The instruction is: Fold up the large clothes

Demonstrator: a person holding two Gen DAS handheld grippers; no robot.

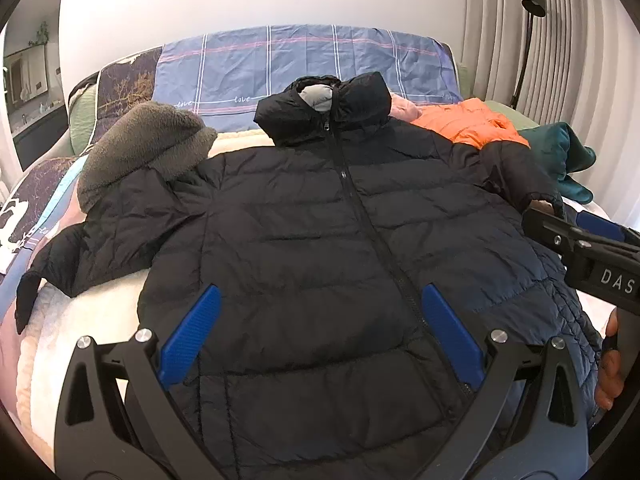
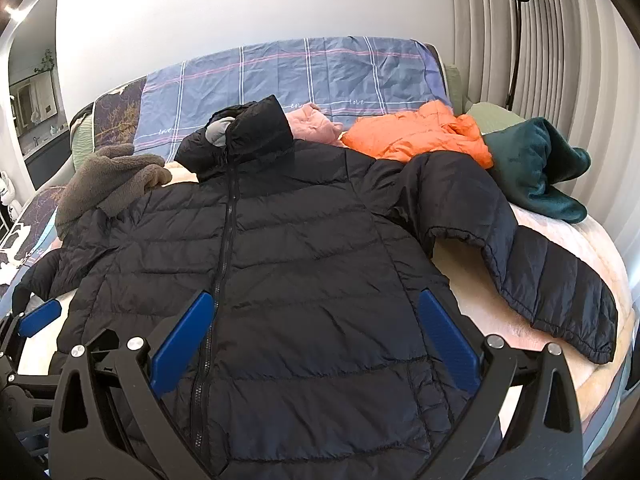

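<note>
- Both grippers hover over the lower part of a black quilted puffer jacket (image 1: 304, 232), which lies flat and zipped on the bed with its front up.
- Left gripper (image 1: 320, 336) has its blue pads spread wide and holds nothing; the hem panel is directly under and ahead of it.
- Right gripper (image 2: 316, 340) is also wide open and empty, above the hem just to the right of the zipper.
- From either gripper, the long axis of the jacket runs straight ahead, from hem to hood (image 2: 256, 128).
- One sleeve (image 2: 520, 264) extends ahead and to the right of the right gripper, so I judge that this hand is nearer to fold it inward.
- Opposite sleeve (image 1: 88, 248) lies ahead-left of the left gripper.
- Further ahead rest a grey fleece garment (image 1: 148, 140), an orange puffer jacket (image 2: 416, 132) and a dark green cloth (image 2: 536, 160).
</note>
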